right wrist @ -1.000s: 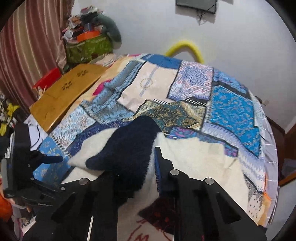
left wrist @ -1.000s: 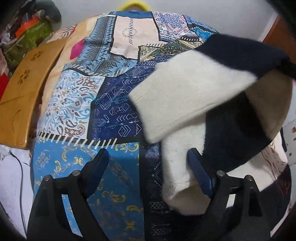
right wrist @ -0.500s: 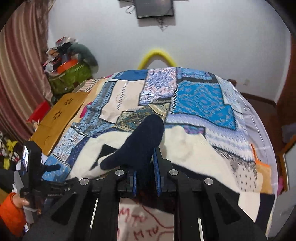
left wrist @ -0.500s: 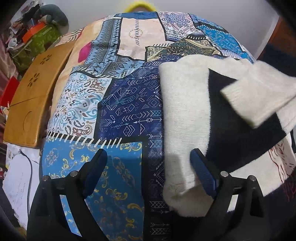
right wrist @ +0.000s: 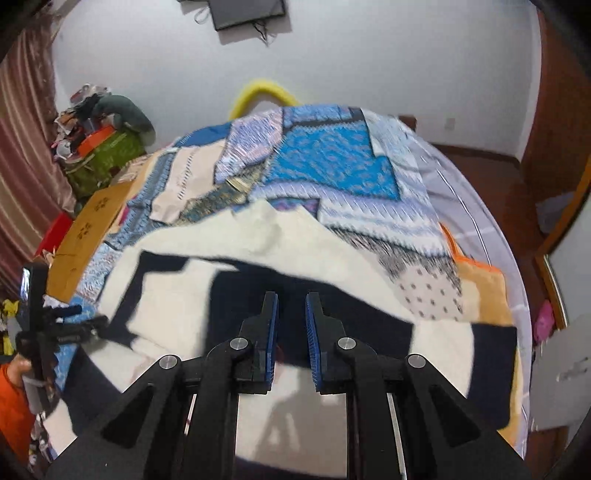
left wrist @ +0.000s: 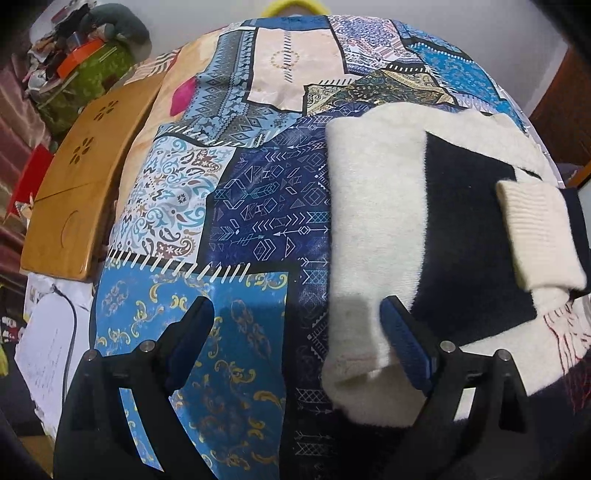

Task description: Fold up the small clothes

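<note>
Left wrist view: the left gripper (left wrist: 295, 325) hovered low over the bed (left wrist: 258, 206), its two blue-padded fingers (left wrist: 404, 345) spread wide apart and holding nothing. The cream and navy sweater (left wrist: 373, 221) lay flat on the patchwork bedspread, on the right side of the scene. Its near left corner sat between the two fingers, just beside the right pad; contact could not be confirmed. A sleeve with a ribbed cream cuff (left wrist: 535, 236) lay folded across the navy panel at the right. A wooden lap table (left wrist: 77, 192) rested along the left edge of the bed, with papers (left wrist: 44, 343) near it and a green bag (left wrist: 88, 85) of clutter at far left.

Right wrist view: the right gripper (right wrist: 291, 332) was positioned above the sweater (right wrist: 295, 236), its fingers a narrow gap apart with no fabric between them. The garment occupied the near half of the bed (right wrist: 332, 162), extending from left to right under the gripper. The left gripper (right wrist: 70, 325) appeared at the near left edge, beside the sweater's left side. A yellow arc (right wrist: 258, 92) stood beyond the far end of the bed, and a dark screen (right wrist: 247, 13) hung on the white wall.
</note>
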A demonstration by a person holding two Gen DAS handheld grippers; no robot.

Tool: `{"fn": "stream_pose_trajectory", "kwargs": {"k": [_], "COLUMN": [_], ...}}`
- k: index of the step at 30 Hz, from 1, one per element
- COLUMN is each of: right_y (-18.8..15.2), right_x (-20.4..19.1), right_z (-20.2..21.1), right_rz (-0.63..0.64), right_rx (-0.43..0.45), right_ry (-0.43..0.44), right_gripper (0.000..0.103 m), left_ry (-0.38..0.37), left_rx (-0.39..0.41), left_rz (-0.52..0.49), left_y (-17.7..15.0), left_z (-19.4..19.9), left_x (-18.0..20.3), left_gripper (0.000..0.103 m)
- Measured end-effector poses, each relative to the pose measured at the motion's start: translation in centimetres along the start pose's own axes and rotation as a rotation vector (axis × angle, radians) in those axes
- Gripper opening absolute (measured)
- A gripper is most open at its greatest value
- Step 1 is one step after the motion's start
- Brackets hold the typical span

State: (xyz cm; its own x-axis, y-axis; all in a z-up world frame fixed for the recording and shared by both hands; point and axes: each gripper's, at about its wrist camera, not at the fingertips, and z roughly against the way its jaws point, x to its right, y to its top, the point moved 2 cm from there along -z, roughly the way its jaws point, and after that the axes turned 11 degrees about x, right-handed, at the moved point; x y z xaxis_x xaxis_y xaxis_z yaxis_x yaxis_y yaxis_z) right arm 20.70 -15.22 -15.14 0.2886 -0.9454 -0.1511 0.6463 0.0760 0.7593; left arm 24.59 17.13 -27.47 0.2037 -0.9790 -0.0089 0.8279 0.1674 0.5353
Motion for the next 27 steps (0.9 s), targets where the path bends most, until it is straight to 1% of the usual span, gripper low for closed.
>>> {"fn": "stream_pose_trajectory", "kwargs": {"k": [2, 5, 8, 10, 13, 15, 17, 22, 27], "right_y": [-0.5, -0.7, -0.4, -0.1, 0.2, 0.1, -0.1, -1.3, -3.3], "right_x": [0.4, -0.2, -1.6, -3.0, -5.2, -6.7, -8.8, -13.4, -16.2], "right_z": [0.3, 0.9, 0.9, 0.8, 0.2, -0.2, -0.8, -3.4, -6.4], "right_rz": [0.005, 0.026, 0.059, 0.079, 0.122, 0.155, 0.203, 0.319, 0.415], "right_rx": [-0.018, -0.023, -0.014, -0.010, -0.014, -0.019, -0.033, -0.115, -0.211], "right_ry": [0.011, 0.044, 0.082, 0.115, 0.159, 0.186, 0.211, 0.272, 0.286], "right_gripper": [0.014, 0.014, 0.014, 0.016, 0.028, 0.037, 0.039, 0.039, 0.039], "left_ry": [0.009, 0.031, 0.055, 0.060, 0.054, 0.040, 0.018, -0.016, -0.044], "left_rx": [-0.004, 0.011, 0.044, 0.073, 0.123, 0.148, 0.166, 0.198, 0.212], "left_rz": [-0.001, -0.016, -0.045, -0.069, -0.102, -0.109, -0.108, -0.107, -0.079], "left_y": [0.1, 0.2, 0.3, 0.6, 1.0, 1.4, 1.6, 1.7, 1.1], "left_z": [0.3, 1.2, 2.4, 3.4, 5.1, 6.2, 7.1, 8.5, 9.1], "left_x": [0.1, 0.4, 1.1, 1.6, 2.3, 2.7, 2.9, 2.9, 1.6], "left_gripper": [0.092, 0.092, 0.092, 0.092, 0.092, 0.092, 0.092, 0.092, 0.092]}}
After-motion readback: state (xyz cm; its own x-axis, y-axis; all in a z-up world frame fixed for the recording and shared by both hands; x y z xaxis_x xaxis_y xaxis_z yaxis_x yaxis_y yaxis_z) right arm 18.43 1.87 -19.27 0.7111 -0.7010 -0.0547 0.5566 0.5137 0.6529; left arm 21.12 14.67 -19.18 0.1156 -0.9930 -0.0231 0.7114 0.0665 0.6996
